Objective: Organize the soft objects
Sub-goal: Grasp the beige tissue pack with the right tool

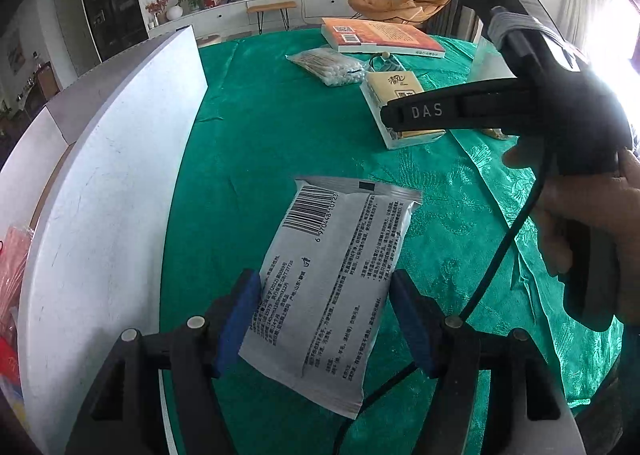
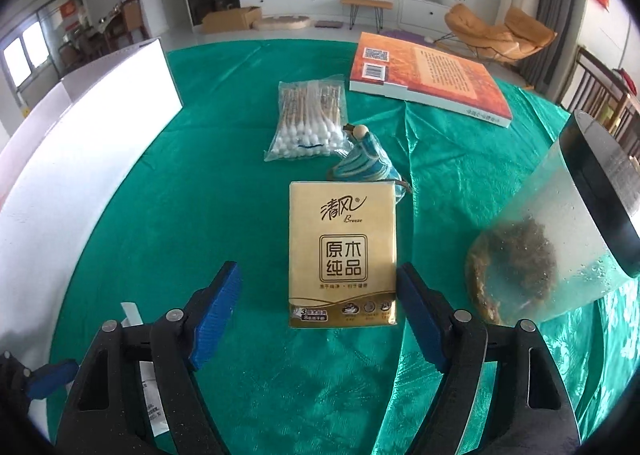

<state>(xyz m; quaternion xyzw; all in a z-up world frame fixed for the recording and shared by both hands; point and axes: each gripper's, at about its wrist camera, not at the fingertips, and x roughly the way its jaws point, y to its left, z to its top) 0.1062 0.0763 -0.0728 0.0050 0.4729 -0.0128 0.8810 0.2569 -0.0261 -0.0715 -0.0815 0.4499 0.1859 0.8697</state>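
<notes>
A white wipes packet (image 1: 332,275) with a barcode is squeezed between the blue pads of my left gripper (image 1: 325,277), which is shut on it just above the green tablecloth (image 1: 280,135). A gold tissue pack (image 2: 342,251) lies flat on the cloth. My right gripper (image 2: 318,269) stands open around its near end; the right pad is close to the pack's edge and the left pad is well clear. In the left wrist view one right finger (image 1: 416,111) hangs over that tissue pack (image 1: 394,87), with a hand on the handle.
A white box wall (image 1: 100,195) (image 2: 80,143) borders the left side. Beyond the tissue pack lie a bag of cotton swabs (image 2: 308,123), a small blue striped pouch (image 2: 364,163) and an orange book (image 2: 432,75). A clear jar with a black lid (image 2: 560,235) is at the right.
</notes>
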